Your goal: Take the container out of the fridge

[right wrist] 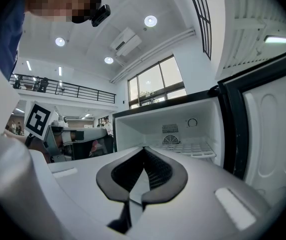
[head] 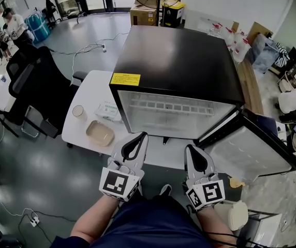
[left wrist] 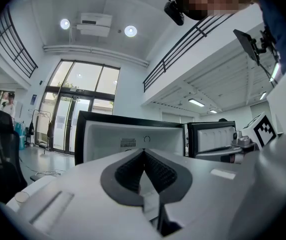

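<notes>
Table surface, white (head: pixel 88 94), bears black box fridge (head: pixel 179 56), door open, at 12 o'clock; grey floor (head: pixel 49 180) lies past its 8 o'clock edge. Left gripper (head: pixel 142 135), right gripper (head: pixel 189 148): jaws closed, empty.

I have my left tool (head: pixel 139 136) and right tool (head: pixel 190 149) held side by side, a little apart, both pointing level and forward. Each tool's jaws are pressed together at the tips with nothing between them. My forearms (head: pixel 99 218) come in from the lower edge

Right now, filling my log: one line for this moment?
fridge door open | container on table | left gripper shut | right gripper shut
</notes>
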